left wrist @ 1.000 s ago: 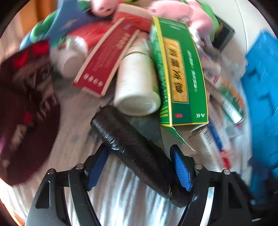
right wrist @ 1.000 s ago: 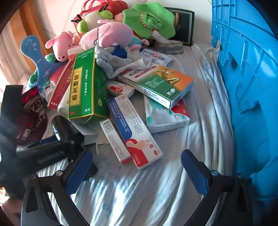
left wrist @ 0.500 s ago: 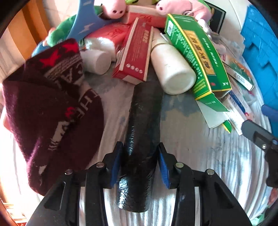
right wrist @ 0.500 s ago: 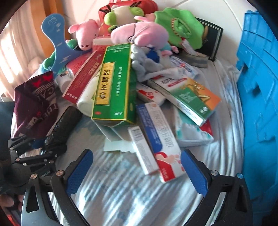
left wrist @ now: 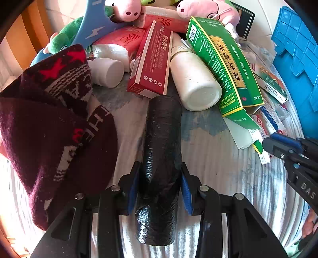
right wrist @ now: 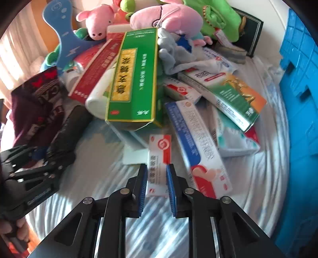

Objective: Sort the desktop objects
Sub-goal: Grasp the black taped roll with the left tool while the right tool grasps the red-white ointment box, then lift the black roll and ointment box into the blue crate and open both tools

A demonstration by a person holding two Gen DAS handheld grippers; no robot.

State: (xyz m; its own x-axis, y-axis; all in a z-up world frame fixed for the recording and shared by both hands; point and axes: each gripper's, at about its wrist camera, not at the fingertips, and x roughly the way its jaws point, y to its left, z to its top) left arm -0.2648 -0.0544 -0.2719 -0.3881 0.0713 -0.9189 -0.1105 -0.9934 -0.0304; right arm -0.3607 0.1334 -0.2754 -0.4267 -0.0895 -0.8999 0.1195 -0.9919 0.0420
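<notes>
Within the past second both grippers had closed in: the left gripper, which a second earlier straddled the black plastic-wrapped roll with its jaws wide, had swung into line with it and drawn them in until the blue pads pressed on the roll's flanks, while the right gripper, wide open half a second before, had just been closing and now had its pads against the two long edges of a small red-and-white carton. The roll lay flat on the pale striped bedsheet, its far end up against a red box and a white bottle lying on its side; a maroon knit hat with red stars sat just to its left. The small carton lay on the sheet at the near edge of the heap, below the open end of a green medicine box and beside a longer blue-and-white box. Behind them rose pink plush pigs, a green plush toy and a blue paddle-shaped card. A blue plastic crate stood at the right edge of the sheet.
</notes>
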